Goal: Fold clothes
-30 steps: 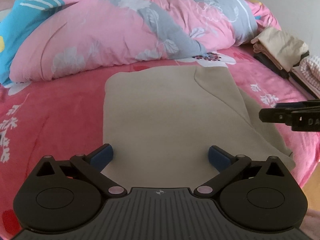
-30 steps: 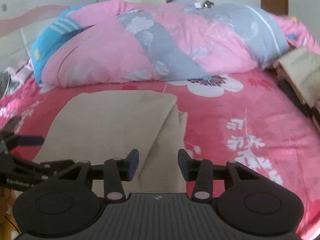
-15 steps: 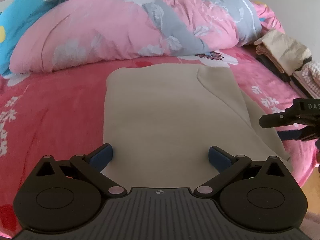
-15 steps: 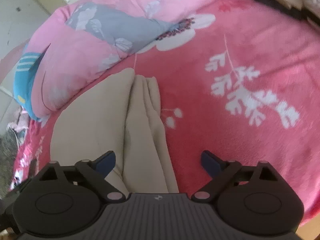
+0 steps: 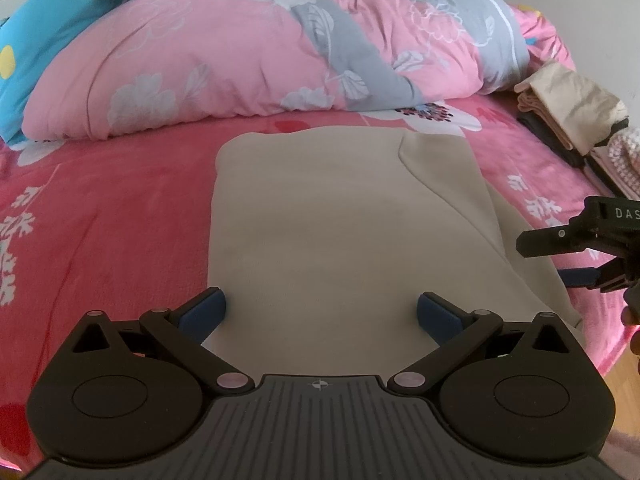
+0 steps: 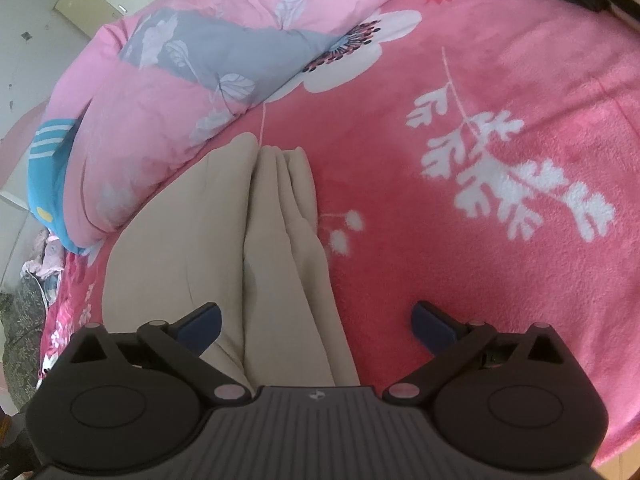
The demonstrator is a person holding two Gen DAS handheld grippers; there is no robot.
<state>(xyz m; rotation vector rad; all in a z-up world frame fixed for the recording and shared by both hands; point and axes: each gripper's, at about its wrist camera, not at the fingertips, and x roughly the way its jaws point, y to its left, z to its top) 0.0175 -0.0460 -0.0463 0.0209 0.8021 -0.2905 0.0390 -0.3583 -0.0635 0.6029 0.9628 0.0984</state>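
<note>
Beige garment (image 5: 340, 216) lies beneath both spread tools, left (image 5: 322, 312) wide, right (image 6: 316, 320) opening, neither gripping.

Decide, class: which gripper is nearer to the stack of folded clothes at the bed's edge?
Right. The right gripper, its jaws opening, sits beside the beige garment's right edge, just short of the stack of folded clothes. The left gripper hangs over the garment's near edge, farther away.

Right tongs (image 5: 576, 256) cut off at frame edge in left view. Beige garment's (image 6: 280, 272) near end hidden under tongs' body. Stacked clothes (image 5: 576, 120) partly cropped at right.
</note>
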